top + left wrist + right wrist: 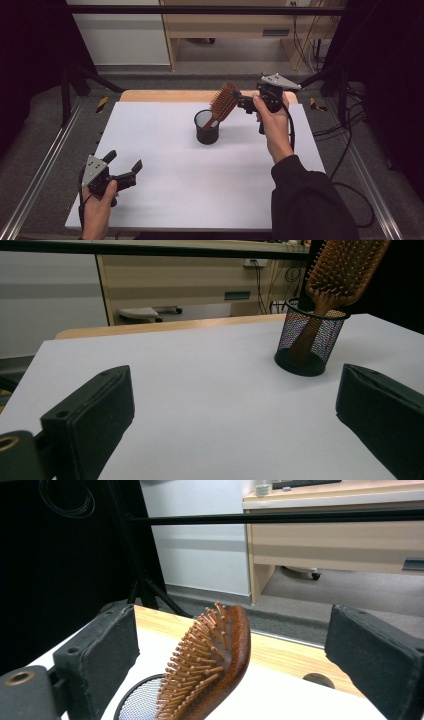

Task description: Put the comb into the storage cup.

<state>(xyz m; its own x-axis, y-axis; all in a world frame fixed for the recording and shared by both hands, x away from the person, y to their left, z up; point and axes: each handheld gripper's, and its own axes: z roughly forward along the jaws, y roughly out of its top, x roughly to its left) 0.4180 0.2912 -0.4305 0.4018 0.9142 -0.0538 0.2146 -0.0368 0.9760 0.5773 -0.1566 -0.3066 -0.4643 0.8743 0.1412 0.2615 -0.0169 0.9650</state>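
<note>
Both grippers open: right gripper at the hairbrush's 3 o'clock, brush handle down in mesh cup; left gripper idle at 7 o'clock.

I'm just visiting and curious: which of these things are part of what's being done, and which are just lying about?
Part of the job:
- wooden hairbrush, standing handle-down in the cup
- black mesh cup
- right claw, open beside the brush

Just there:
- left claw, open, idle over the white table
- desk behind
</note>
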